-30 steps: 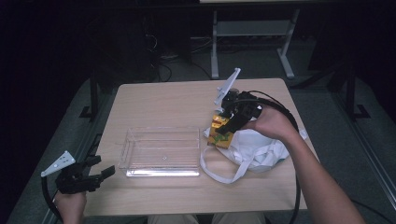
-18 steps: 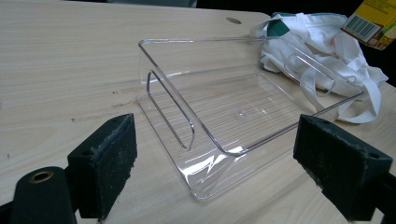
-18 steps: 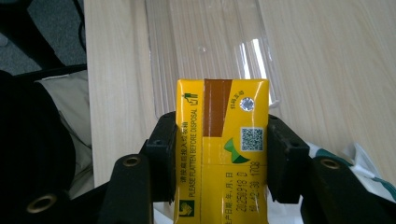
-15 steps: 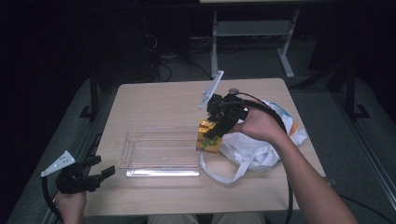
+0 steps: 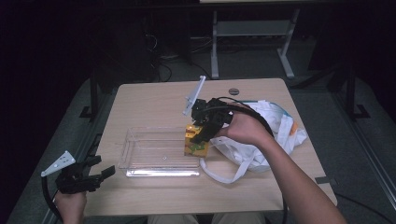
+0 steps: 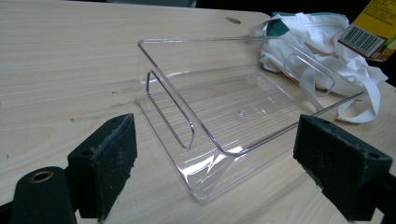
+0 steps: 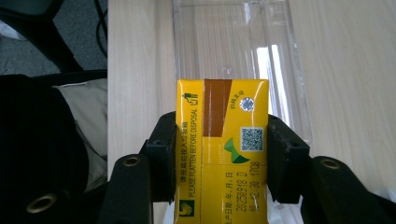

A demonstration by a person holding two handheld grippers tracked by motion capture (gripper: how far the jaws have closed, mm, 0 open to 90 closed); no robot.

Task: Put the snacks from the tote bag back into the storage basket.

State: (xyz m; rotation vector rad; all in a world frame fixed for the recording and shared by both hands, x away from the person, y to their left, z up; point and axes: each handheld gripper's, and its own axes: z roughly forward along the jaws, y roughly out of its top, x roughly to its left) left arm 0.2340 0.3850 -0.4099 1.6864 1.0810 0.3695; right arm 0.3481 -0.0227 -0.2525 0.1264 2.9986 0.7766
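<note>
My right tool point(image 5: 200, 135) is clamped on a yellow drink carton point(image 5: 194, 142), both pads pressed flat against its two sides; in the right gripper view the carton point(image 7: 222, 149) stands up between the jaws with its printed top face toward the camera. In the high view I see the carton held at the right end of the clear plastic tray point(image 5: 140, 161), just above the tray's right wall. The tray lies near the middle of the table point(image 5: 154, 100), its long side running left to right, and nothing is in it. Just right of the carton a white cloth bag point(image 5: 275, 126) lies crumpled on the table, its straps trailing toward the near edge. My left tool point(image 5: 100, 175) hangs off the near left corner of the table, well apart from the tray, jaws spread wide with nothing between them; in the left gripper view its pads point(image 6: 109, 168) frame the tray point(image 6: 187, 88), with the bag point(image 6: 317, 56) beyond it
</note>
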